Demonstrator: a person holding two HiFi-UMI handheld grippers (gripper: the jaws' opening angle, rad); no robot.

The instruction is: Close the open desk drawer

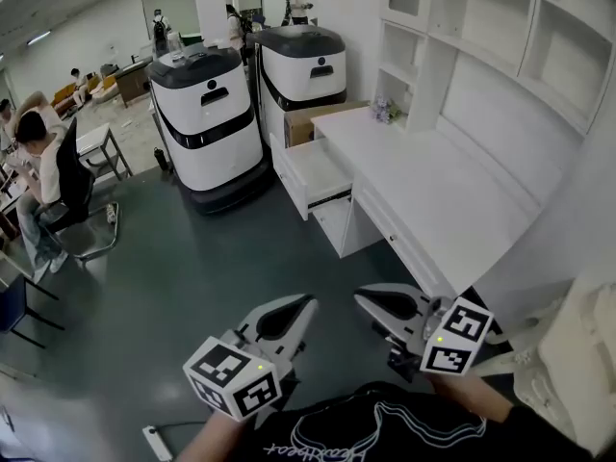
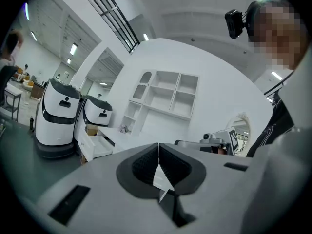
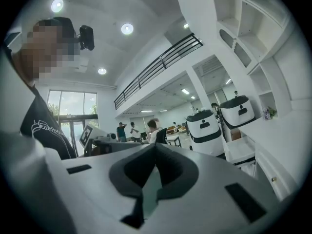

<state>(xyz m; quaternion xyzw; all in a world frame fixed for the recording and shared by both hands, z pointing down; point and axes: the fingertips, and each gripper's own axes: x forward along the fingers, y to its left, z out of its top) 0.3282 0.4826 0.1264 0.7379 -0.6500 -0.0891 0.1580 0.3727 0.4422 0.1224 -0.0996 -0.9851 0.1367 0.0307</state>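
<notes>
Head view: desk drawer [image 1: 310, 176] pulled out at the far end of the white desk [image 1: 433, 191], showing only its white floor; well apart from left gripper [image 1: 308, 304] and right gripper [image 1: 360, 296]. Left gripper view: jaws pressed together, holding nothing; drawer interior hard to make out. Right gripper view: jaws likewise clenched, empty; drawer small, partly cut off.

White drawer [image 1: 318, 171] is open, pulled well out from the far end of the white counter [image 1: 428, 186]. It sits level, just beneath the countertop, its shallow interior facing up.
</notes>
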